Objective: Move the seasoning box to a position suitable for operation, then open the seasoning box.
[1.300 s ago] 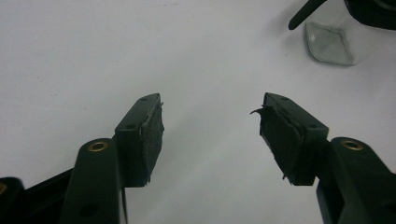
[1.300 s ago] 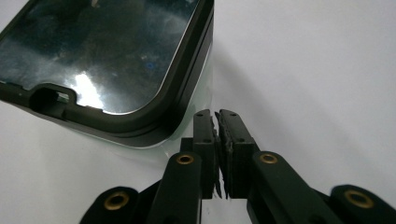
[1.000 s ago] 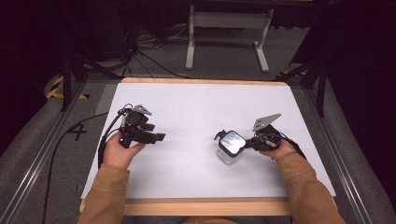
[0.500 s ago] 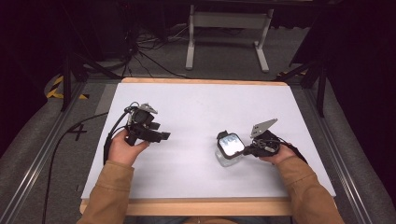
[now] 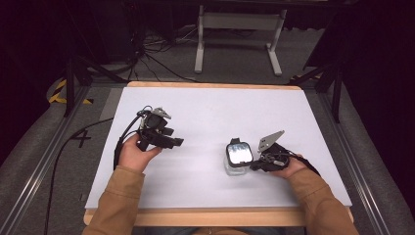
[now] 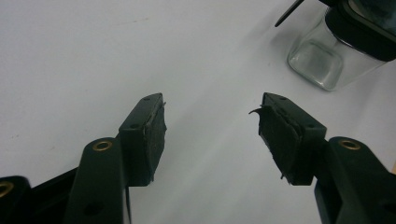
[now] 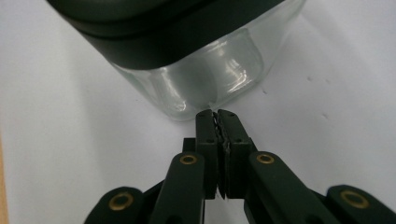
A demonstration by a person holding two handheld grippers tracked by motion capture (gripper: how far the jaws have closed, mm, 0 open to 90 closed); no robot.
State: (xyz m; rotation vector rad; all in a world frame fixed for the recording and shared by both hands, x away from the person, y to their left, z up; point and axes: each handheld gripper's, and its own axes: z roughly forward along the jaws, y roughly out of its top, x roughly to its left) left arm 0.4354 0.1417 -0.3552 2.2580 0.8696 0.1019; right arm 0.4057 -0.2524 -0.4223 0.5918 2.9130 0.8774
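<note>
Table [image 5: 205,112] in the high view carries a glass jar [image 5: 238,157] with a black lid, just beside the right gripper [image 5: 254,165]; the left gripper [image 5: 176,142] is well apart. Left gripper view: its 2 jaws stand wide apart, holding nothing, jar [image 6: 327,56] farther off. Right gripper view: jaws pressed together, empty, tips at the jar [image 7: 210,79] wall.

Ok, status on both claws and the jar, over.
Left claw open, empty. Right claw shut, tips at the glass jar. Jar upright, lid on. Nothing between.
</note>
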